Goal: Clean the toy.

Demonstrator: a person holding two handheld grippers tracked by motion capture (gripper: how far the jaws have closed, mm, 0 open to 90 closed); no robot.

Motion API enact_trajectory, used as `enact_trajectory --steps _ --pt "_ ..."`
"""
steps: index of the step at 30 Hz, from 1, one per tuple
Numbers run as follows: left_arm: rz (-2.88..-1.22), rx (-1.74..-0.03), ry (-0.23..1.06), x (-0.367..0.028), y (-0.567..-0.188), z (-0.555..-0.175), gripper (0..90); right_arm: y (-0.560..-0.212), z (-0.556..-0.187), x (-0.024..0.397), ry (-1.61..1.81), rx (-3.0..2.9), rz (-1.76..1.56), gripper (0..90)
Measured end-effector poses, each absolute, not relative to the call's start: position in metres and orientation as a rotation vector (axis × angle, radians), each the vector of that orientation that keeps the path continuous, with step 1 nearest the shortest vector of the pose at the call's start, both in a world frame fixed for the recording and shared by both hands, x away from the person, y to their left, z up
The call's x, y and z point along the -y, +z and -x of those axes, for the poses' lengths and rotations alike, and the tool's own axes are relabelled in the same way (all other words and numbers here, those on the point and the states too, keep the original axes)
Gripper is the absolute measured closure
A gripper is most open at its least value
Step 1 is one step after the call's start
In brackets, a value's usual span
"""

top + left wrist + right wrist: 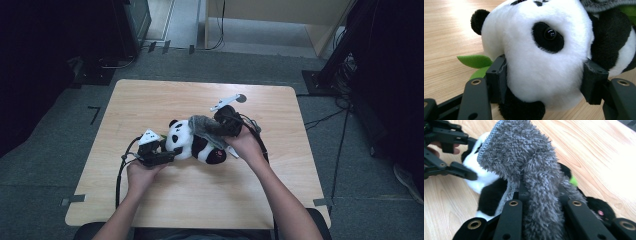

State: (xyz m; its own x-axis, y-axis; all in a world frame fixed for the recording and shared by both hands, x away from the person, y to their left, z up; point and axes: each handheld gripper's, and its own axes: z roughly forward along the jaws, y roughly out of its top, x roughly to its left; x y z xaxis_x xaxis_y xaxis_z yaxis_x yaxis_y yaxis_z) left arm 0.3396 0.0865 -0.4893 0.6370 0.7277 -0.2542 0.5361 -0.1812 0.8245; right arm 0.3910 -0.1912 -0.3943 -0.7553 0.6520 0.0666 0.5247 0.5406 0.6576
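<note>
at mid-bench (150, 210) the left gripper (544, 82) clamps the panda toy's (192, 140) head, the right gripper (541, 202) pinches the grey fuzzy cloth (524, 152) draped over its body; best keep head pinned, draw cloth along slowly.

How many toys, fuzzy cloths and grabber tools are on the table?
Panda toy: 1
Grey fuzzy cloth: 1
Grippers: 2, the left gripper on the panda's head and the right gripper on the cloth
Total: 4
</note>
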Motion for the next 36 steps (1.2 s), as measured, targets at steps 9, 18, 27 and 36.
enact_trajectory --steps 9,18,27,36 --pt "-1.857 -1.025 0.204 -0.088 -0.49 -0.34 34.0 -0.402 -0.378 0.218 1.124 -2.571 -1.018 75.6" --pt "-1.854 -1.037 0.198 -0.088 -0.49 -0.34 33.7 -0.428 -0.357 0.247 1.211 -2.533 -1.084 75.5" --pt "-1.852 -1.033 0.197 -0.089 -0.49 -0.341 32.9 -0.446 -0.351 0.269 1.198 -2.511 -1.152 75.9" --pt "-1.859 -1.026 0.215 -0.089 -0.488 -0.34 33.8 -0.433 -0.345 0.276 1.211 -2.451 -1.177 76.8"
